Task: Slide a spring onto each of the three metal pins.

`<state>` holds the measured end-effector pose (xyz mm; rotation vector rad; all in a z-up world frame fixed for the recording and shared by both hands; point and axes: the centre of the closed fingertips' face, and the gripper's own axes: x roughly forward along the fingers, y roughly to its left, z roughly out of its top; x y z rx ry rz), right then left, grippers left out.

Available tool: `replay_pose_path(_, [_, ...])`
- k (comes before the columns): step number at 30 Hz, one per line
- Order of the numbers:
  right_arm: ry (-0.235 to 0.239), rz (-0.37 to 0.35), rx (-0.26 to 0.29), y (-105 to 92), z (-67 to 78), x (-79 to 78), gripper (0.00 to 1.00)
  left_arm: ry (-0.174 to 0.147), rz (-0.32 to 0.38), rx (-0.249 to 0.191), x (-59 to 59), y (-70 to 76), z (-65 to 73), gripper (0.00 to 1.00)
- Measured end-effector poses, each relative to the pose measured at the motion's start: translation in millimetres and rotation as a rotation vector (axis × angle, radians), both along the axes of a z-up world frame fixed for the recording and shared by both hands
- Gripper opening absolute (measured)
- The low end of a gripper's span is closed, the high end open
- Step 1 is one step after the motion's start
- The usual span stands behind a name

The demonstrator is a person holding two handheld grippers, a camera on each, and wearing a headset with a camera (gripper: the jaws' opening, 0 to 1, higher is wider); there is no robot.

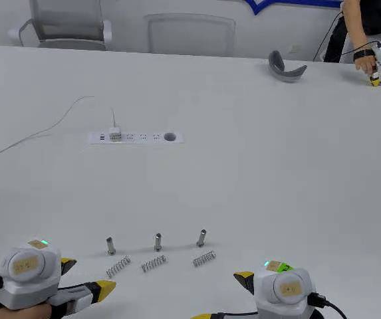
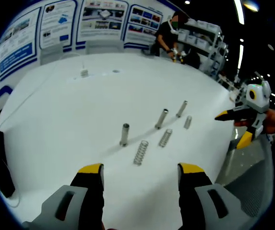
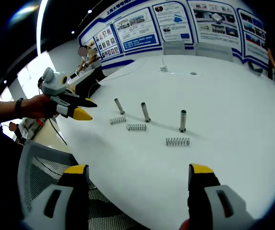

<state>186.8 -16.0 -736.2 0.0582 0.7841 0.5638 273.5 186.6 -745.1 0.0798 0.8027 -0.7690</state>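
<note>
Three short metal pins stand upright in a row on the white table: left pin [image 1: 110, 246], middle pin [image 1: 157, 242], right pin [image 1: 201, 237]. One loose spring lies in front of each: left spring [image 1: 118, 266], middle spring [image 1: 153, 264], right spring [image 1: 204, 258]. My left gripper [image 1: 87, 276] is open and empty, just left of the row; its own view looks along the pins [image 2: 125, 134] and springs [image 2: 140, 152]. At the lower right, my right gripper [image 1: 222, 297] is also open and empty, facing the pins [image 3: 182, 120] and springs [image 3: 177, 141] from the other side.
A white power strip [image 1: 135, 137] with a plug and a cable lies mid-table. A grey curved object [image 1: 286, 68] rests at the far right, near another person's hand [image 1: 365, 62]. Chairs [image 1: 67, 23] stand behind the table. The table's near edge [image 3: 99, 189] is close to both grippers.
</note>
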Motion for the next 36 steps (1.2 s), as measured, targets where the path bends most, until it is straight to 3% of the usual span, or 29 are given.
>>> replay_pose_path(5, [0.001, -0.002, -0.001, -0.8, -0.4, -0.2, 0.86, -0.003, -0.018, -0.025, -9.3, -0.7, 2.1, 0.70])
replay_pose_path(13, [0.000, 0.004, -0.003, 0.1, -0.6, -0.1, 0.87, 0.010, -0.059, -0.005, -17.4, 1.7, -2.1, 0.74])
replay_pose_path(17, [-0.003, 0.005, -0.003, 0.6, -0.1, 0.4, 0.87, 0.016, -0.065, -0.017, -18.5, -0.2, -1.8, 0.74])
replay_pose_path(30, [-0.009, 0.004, -0.008, 0.4, 3.1, -0.9, 0.87, 0.014, -0.179, 0.034, -22.2, -13.8, -6.4, 0.76])
replay_pose_path(32, [-0.011, 0.003, -0.008, 0.9, 3.8, -1.0, 0.87, 0.003, -0.209, 0.071, -21.8, -12.8, -9.5, 0.75])
replay_pose_path(36, [-0.014, 0.001, -0.005, 1.0, 4.2, -1.0, 0.87, 0.005, -0.226, 0.072, -20.3, -15.9, -11.2, 0.74])
